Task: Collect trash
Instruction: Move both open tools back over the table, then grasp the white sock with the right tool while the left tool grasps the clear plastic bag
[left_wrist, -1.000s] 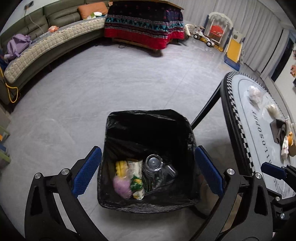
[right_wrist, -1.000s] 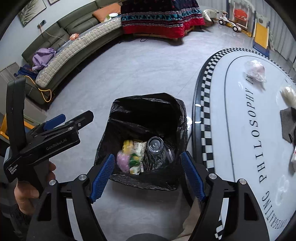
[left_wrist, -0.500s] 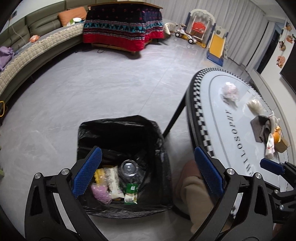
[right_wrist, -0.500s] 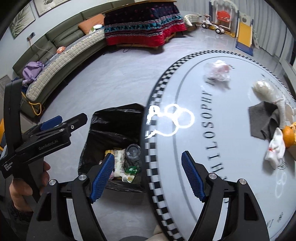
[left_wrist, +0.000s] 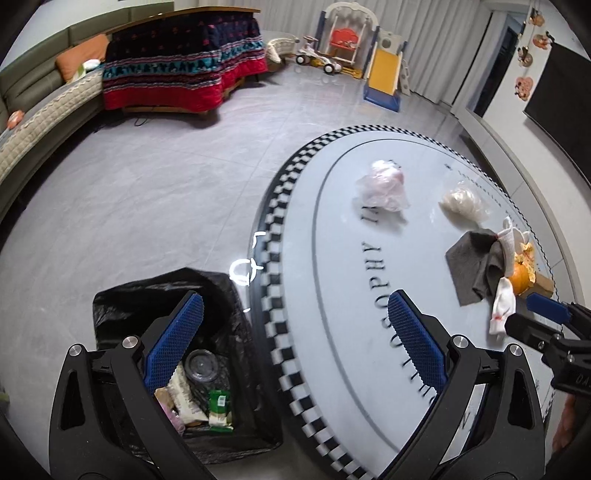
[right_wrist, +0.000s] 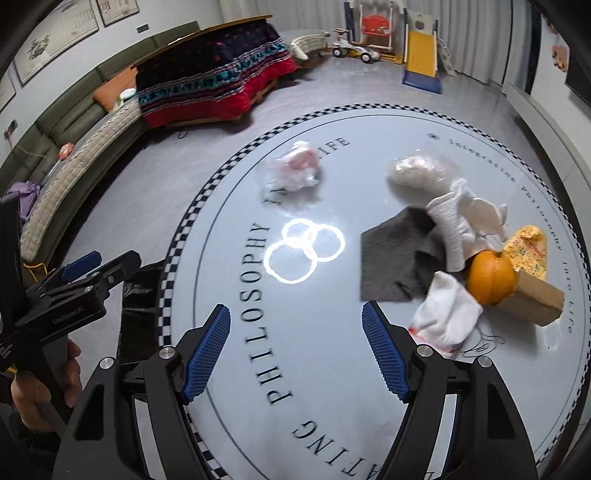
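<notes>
Both grippers are hanging released with nothing between their blue pads: the left gripper (left_wrist: 291, 345) is sitting over the checkered edge of the round table (left_wrist: 332, 258), the right gripper (right_wrist: 295, 350) over the tabletop lettering. The black-lined trash bin (left_wrist: 147, 299) is standing on the floor just beside that edge, wrappers and a clear cup inside. Trash is waiting toward the table's far side: a pinkish plastic bag (right_wrist: 293, 170), a whitish bag (right_wrist: 417, 171), a grey cloth (right_wrist: 395, 258), white socks (right_wrist: 445, 314), an orange (right_wrist: 491, 277) and a cardboard box (right_wrist: 539, 299).
</notes>
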